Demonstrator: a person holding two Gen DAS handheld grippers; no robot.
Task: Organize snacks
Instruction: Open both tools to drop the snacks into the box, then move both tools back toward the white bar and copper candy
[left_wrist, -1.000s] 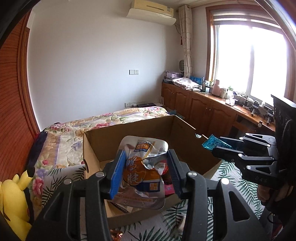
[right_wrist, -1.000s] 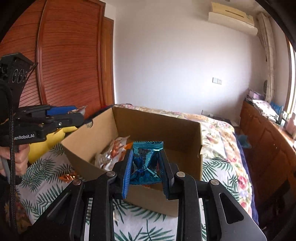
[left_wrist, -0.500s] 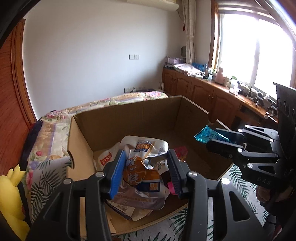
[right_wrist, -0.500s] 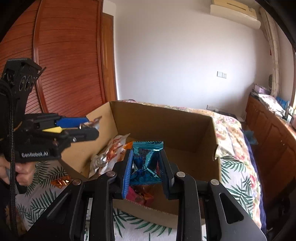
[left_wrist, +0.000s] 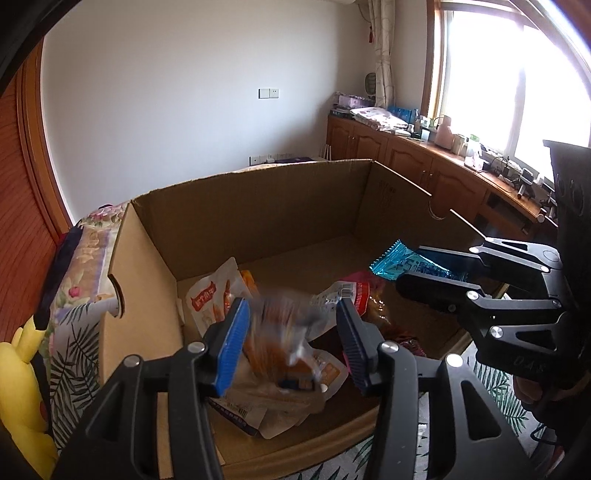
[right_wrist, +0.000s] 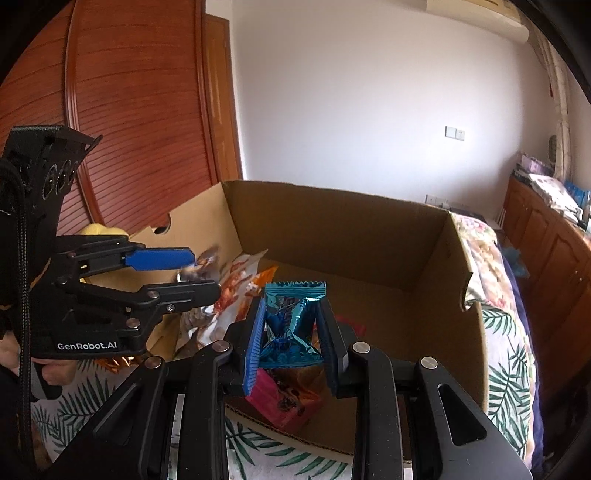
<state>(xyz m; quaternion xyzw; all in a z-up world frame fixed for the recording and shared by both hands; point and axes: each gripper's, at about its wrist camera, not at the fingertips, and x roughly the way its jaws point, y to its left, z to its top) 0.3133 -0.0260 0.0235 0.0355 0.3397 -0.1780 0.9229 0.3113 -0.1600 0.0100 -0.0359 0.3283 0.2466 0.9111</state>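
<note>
The right gripper (right_wrist: 291, 332) pinches one teal foil packet (right_wrist: 290, 323) above the cardboard box (left_wrist: 258, 206), near its front edge, presumably poised for dropping. The left gripper (left_wrist: 291, 339) stands released over the box's left corner; one blurred pouch (left_wrist: 284, 332) falls between its jaws. Below lie at least four more packets, among them a white pouch (left_wrist: 210, 295) and a pink packet (right_wrist: 280, 398).

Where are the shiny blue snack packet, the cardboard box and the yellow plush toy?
shiny blue snack packet (right_wrist: 291, 325): right wrist view, crinkled middle of the wrapper.
cardboard box (left_wrist: 258, 214): left wrist view, inside of the far wall.
yellow plush toy (left_wrist: 16, 380): left wrist view, its body.
</note>
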